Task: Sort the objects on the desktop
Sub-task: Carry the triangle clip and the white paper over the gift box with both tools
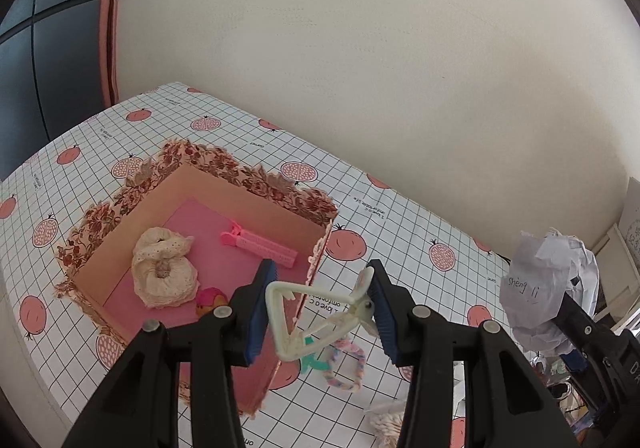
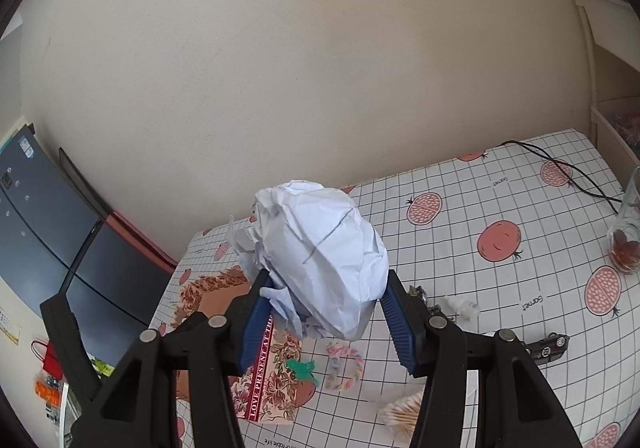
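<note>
**Carrying a clip and a paper ball above the table**

Running along the far side, the table [image 1: 248, 151] meets a plain cream wall, and its left end stops at a dark screen; the checked, fruit-printed cloth near the wall lies mostly bare, leaving open room there. On the right end a black cable [image 2: 560, 167] trails across the cloth toward a glass jar [image 2: 626, 236] at the edge.

The left hand-held gripper [image 1: 320, 308] is clamped on a pale plastic clip [image 1: 316, 312], its blue pads pressing the clip from both sides, raised above the table just beside the right wall of the flowered box [image 1: 224, 171]. The box stands open below and to the left, with a cream lace scrunchie [image 1: 164, 268], a pink hair clip [image 1: 260, 244] and a small pink and yellow thing inside.

The right hand-held gripper [image 2: 324, 308] is clamped on a crumpled paper ball [image 2: 320, 256], held clear above the cloth; the ball bulges well past the pads and hides the table behind it.

Beneath both lie a pastel braided hair tie [image 2: 344, 364], a green clip [image 2: 302, 368], a bundle of cotton swabs [image 2: 400, 412], a small white bottle [image 2: 462, 306] and a black toy car [image 2: 548, 348], all apart from one another.
</note>
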A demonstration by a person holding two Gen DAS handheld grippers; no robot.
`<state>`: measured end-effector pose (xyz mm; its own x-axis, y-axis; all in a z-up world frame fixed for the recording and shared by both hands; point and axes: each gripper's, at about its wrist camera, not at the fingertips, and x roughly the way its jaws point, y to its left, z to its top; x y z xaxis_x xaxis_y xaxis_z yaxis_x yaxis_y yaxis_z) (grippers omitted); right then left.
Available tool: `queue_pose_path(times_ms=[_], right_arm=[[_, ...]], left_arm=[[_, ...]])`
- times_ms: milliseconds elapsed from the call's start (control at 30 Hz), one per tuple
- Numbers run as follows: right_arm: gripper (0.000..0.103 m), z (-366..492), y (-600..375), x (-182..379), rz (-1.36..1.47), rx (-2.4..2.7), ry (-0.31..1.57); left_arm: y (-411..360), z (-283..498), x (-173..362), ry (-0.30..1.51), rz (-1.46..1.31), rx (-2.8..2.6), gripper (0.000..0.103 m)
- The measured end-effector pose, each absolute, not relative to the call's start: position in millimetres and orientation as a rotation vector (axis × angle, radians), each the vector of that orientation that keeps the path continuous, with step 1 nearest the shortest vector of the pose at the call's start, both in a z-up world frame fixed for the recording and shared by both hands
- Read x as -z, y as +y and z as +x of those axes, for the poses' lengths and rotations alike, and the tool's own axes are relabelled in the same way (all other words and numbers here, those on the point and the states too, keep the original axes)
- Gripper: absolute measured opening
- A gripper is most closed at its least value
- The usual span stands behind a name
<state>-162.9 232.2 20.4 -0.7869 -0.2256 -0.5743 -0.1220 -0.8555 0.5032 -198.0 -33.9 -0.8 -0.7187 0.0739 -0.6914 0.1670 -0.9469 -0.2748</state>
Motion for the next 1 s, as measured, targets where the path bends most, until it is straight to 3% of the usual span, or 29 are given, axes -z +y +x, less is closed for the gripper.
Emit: queue_pose_path(times_ms=[1000], right_arm=[[0.057,-198,101,13,1.134,2.614,-0.499]], left_arm=[[-141,-196,25,0.686,1.085,2.540,0.047]])
